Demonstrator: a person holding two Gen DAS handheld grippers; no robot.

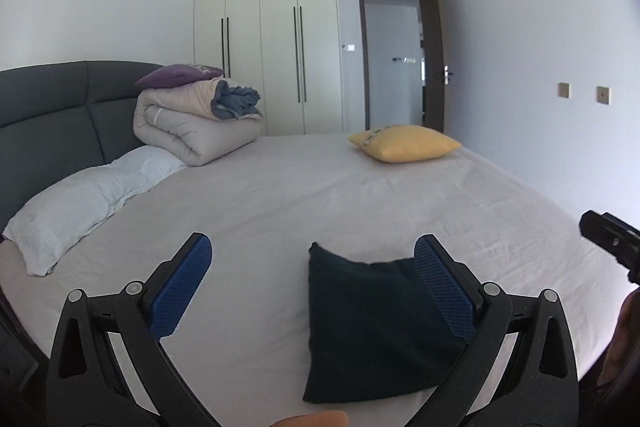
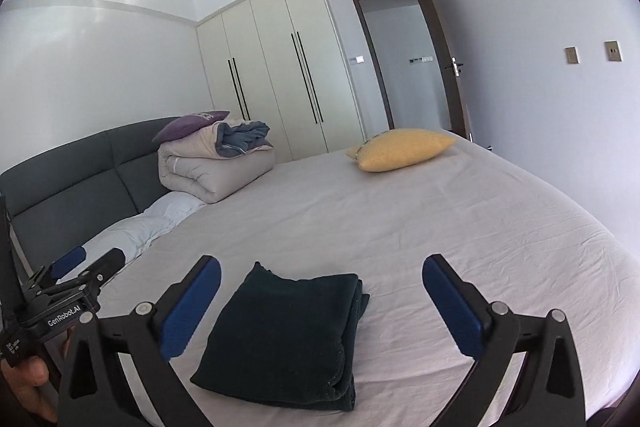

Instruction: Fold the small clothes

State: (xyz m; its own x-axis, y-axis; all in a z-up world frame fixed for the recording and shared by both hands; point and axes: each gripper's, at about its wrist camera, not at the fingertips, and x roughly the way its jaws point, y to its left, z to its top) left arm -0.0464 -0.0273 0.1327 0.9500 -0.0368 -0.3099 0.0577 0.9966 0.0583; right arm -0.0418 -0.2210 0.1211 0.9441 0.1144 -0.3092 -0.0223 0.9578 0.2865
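Dark cloth [image 2: 280, 335], folded, lies on bed [image 2: 400, 227]; both tongs [image 1: 312, 267] [image 2: 320, 283] spread, empty. Careless regrasp could undo loose layers.

1. One dark folded cloth [image 2: 280, 335] lies on the bed.
2. Two grippers: the left gripper [image 1: 316, 283] and the right gripper [image 2: 322, 297], each with two blue fingers spread apart.
3. One bed [image 2: 440, 227].
4. Two cushions: a yellow cushion [image 2: 400, 149] and a purple cushion [image 2: 188, 125].
5. One white pillow [image 1: 80, 203].
6. One rolled duvet [image 1: 192, 131].
7. Four wardrobe doors [image 2: 276, 67].
8. One room door [image 2: 436, 43].
9. Two wall sockets [image 2: 592, 53].
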